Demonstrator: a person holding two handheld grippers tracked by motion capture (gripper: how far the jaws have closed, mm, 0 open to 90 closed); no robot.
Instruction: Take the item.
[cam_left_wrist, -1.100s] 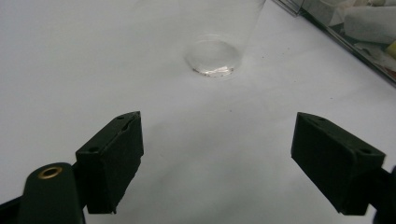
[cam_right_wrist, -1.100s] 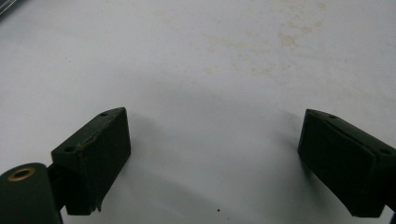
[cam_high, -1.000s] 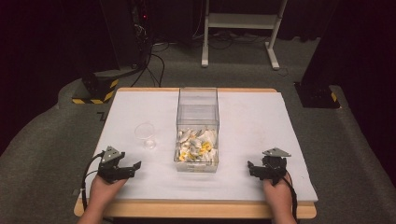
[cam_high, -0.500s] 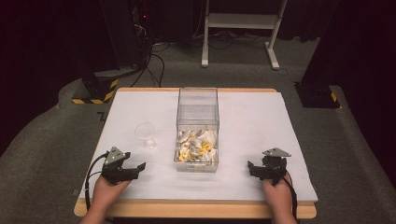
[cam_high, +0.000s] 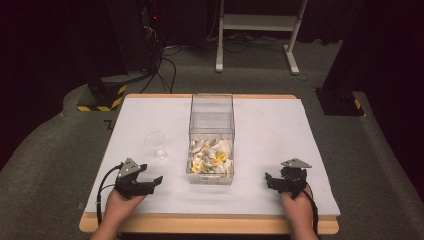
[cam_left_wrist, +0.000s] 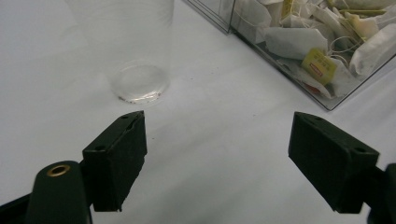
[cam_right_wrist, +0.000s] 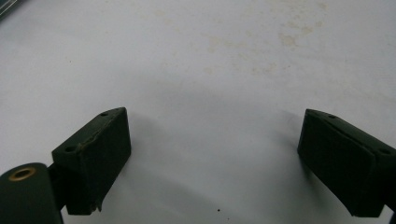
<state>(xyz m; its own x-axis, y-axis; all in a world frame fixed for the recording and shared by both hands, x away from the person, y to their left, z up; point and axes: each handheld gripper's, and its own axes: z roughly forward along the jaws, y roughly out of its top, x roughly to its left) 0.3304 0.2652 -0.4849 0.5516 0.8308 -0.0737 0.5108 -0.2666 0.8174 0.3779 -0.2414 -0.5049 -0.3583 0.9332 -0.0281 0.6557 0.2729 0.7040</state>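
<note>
While both hands are resting at the near edge of the table (cam_high: 280, 120), the left gripper (cam_high: 150, 182) is pointing toward a clear cup (cam_high: 156, 144), its fingers (cam_left_wrist: 116, 156) standing wide apart over bare white cover. That cup (cam_left_wrist: 135, 46) is sitting upright just left of a clear box (cam_high: 212, 135), which is holding a heap of teabags (cam_high: 210, 155) with yellow tags. Well apart on the other side, the right gripper (cam_high: 272, 181) is lying low over the table, its fingers (cam_right_wrist: 95, 156) also spread wide and gripping nothing
</note>
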